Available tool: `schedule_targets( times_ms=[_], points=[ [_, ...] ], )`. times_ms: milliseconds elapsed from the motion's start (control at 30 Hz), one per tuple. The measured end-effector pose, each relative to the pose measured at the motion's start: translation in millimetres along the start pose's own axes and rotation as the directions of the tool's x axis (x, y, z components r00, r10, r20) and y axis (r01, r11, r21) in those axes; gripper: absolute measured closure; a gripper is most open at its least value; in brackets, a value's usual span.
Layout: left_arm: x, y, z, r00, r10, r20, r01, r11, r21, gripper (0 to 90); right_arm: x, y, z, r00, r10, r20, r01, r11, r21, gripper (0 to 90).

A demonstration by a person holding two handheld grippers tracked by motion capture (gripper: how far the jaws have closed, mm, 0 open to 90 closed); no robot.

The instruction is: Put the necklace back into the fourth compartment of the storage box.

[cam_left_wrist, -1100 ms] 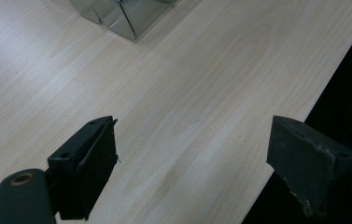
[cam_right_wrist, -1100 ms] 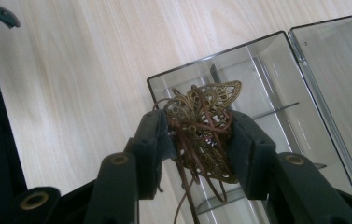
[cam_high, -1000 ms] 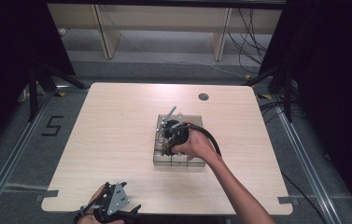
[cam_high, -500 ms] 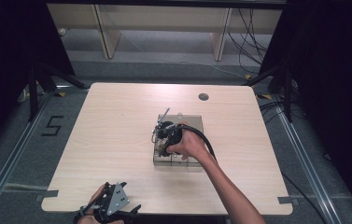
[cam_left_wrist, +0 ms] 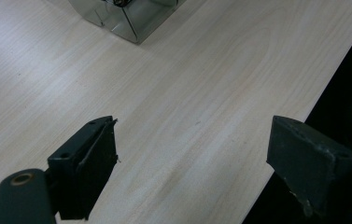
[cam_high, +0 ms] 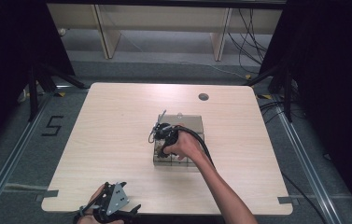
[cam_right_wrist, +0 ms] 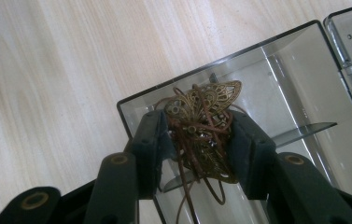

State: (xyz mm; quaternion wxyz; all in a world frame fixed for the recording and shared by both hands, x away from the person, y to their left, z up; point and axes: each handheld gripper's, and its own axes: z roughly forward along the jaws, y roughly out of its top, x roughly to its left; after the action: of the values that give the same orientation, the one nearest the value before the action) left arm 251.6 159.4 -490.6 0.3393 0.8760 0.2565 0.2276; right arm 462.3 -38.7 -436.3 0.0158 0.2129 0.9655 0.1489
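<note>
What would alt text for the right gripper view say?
The right gripper clamps a brass filigree butterfly pendant with its tangled brown cord, held over a compartment of a clear plastic box on the wooden table.

The worktop (cam_high: 117,140) is pale, matt wood grain. The box (cam_right_wrist: 299,84) is glossy clear plastic; the filigree pendant (cam_right_wrist: 206,105) looks brassy metal on brown cord (cam_right_wrist: 187,186).

the clear compartment box (cam_high: 179,140) sat on the table (cam_high: 108,121) right of centre — the butterfly pendant (cam_right_wrist: 205,122) hung over its near-left corner compartment, the left gripper (cam_high: 110,207) lay at the table's near edge.
</note>
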Motion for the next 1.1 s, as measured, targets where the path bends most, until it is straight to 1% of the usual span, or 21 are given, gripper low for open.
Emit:
schedule_targets(
  times_ms=[33, 167, 200, 233, 300, 333, 367, 400, 467, 533, 567, 633, 700, 733, 767, 800, 900, 967, 1000, 1067, 1100],
  points=[
    [0.1, 0.0, -0.4, 1.0000, 0.010, -0.002, -0.010, 1.0000, 0.002, 15.4, -0.6, -0.2, 2.7, 1.0000, -0.003, -0.008, 0.003, 1.000, -0.006, 58.7],
    [0.3, 0.0, -0.1, 1.0000, 0.003, 0.000, -0.003, 1.0000, 0.004, 15.4, -2.5, -1.0, 10.2, 0.9999, -0.001, -0.010, 0.001, 1.000, 0.003, 58.7],
    [-0.2, -0.2, -0.1, 1.0000, 0.001, -0.002, -0.001, 1.0000, 0.003, 15.4, -2.9, -1.1, 11.6, 0.9999, 0.006, -0.011, -0.006, 1.000, 0.006, 58.7],
    [0.5, -0.1, -0.4, 0.9999, 0.015, -0.002, -0.015, 0.9999, 0.005, 15.4, -3.1, -1.3, 12.8, 0.9998, 0.008, -0.019, -0.008, 1.000, 0.009, 58.7],
    [0.0, -0.3, 0.0, 1.0000, 0.002, -0.002, -0.002, 1.0000, 0.004, 15.4, -3.2, -0.4, 15.2, 0.9997, 0.015, -0.021, -0.015, 1.000, 0.015, 58.7],
    [0.0, -0.3, 0.0, 1.0000, 0.002, -0.002, -0.002, 1.0000, 0.004, 15.4, -3.2, -0.4, 15.2, 0.9997, 0.015, -0.021, -0.015, 1.000, 0.015, 58.7],
    [0.7, 0.1, -0.2, 0.9999, 0.015, -0.004, -0.015, 0.9999, 0.005, 15.4, -3.6, 0.1, 16.7, 0.9997, 0.011, -0.021, -0.010, 1.000, 0.008, 58.7],
    [0.1, -0.2, 0.0, 1.0000, 0.006, -0.001, -0.006, 1.0000, 0.005, 15.4, -3.2, 0.5, 17.0, 0.9996, 0.015, -0.023, -0.015, 1.000, 0.011, 58.7],
    [-0.1, -0.3, -0.3, 1.0000, 0.005, -0.001, -0.005, 1.0000, 0.005, 15.4, -3.4, 1.1, 18.8, 0.9996, 0.015, -0.022, -0.014, 1.000, 0.020, 58.7],
    [0.4, 0.0, -0.3, 1.0000, 0.005, 0.001, -0.005, 1.0000, 0.004, 15.4, -3.7, 1.3, 19.7, 0.9992, 0.034, -0.021, -0.033, 0.999, 0.034, 58.7],
    [-0.1, -0.2, -0.2, 1.0000, 0.001, -0.003, -0.001, 1.0000, 0.004, 15.4, -3.8, 1.2, 20.5, 0.9991, 0.037, -0.018, -0.037, 0.999, 0.029, 58.7],
    [-0.1, -0.3, -0.3, 1.0000, 0.009, -0.001, -0.009, 0.9999, 0.006, 15.4, -5.2, 1.0, 22.0, 0.9993, 0.028, -0.024, -0.027, 0.999, 0.025, 58.7],
    [0.1, -0.1, -0.4, 1.0000, 0.005, -0.001, -0.005, 1.0000, 0.005, 15.4, -4.9, 1.3, 22.8, 0.9994, 0.027, -0.023, -0.027, 0.999, 0.032, 58.6],
    [0.1, -0.1, -0.1, 1.0000, -0.001, -0.001, 0.001, 1.0000, 0.001, 15.4, -4.1, 1.7, 23.4, 0.9989, 0.042, -0.024, -0.041, 0.999, 0.032, 58.5],
    [0.2, -0.2, 0.1, 1.0000, -0.002, -0.004, 0.002, 1.0000, -0.001, 15.4, -4.9, 1.5, 24.0, 0.9988, 0.042, -0.023, -0.042, 0.999, 0.028, 58.5],
    [0.1, -0.4, -0.3, 0.9999, -0.004, -0.012, 0.004, 1.0000, -0.002, 15.4, -4.1, 1.8, 23.9, 0.9981, 0.059, -0.016, -0.059, 0.998, 0.030, 58.5],
    [1.1, -0.4, -1.1, 0.9999, -0.001, -0.012, 0.001, 1.0000, -0.001, 15.4, -4.7, 1.6, 21.9, 0.9964, 0.080, -0.030, -0.079, 0.996, 0.029, 56.1],
    [0.9, -0.3, -0.8, 1.0000, -0.004, -0.006, 0.004, 1.0000, 0.000, 15.4, -5.0, 0.6, 18.5, 0.9955, 0.092, -0.025, -0.092, 0.996, 0.003, 54.0],
    [0.6, -0.5, -0.6, 1.0000, -0.003, -0.005, 0.003, 1.0000, 0.002, 15.4, -5.0, 0.5, 17.2, 0.9950, 0.095, -0.031, -0.096, 0.995, -0.006, 53.3],
    [0.1, -0.7, -0.4, 1.0000, -0.003, -0.003, 0.003, 1.0000, 0.003, 15.4, -6.2, -0.3, 13.7, 0.9953, 0.090, -0.037, -0.090, 0.996, -0.022, 50.7],
    [0.4, -0.4, -0.5, 1.0000, -0.003, -0.002, 0.003, 1.0000, 0.002, 15.4, -5.5, -0.3, 10.3, 0.9925, 0.113, -0.047, -0.115, 0.993, -0.041, 50.2]
  ],
)
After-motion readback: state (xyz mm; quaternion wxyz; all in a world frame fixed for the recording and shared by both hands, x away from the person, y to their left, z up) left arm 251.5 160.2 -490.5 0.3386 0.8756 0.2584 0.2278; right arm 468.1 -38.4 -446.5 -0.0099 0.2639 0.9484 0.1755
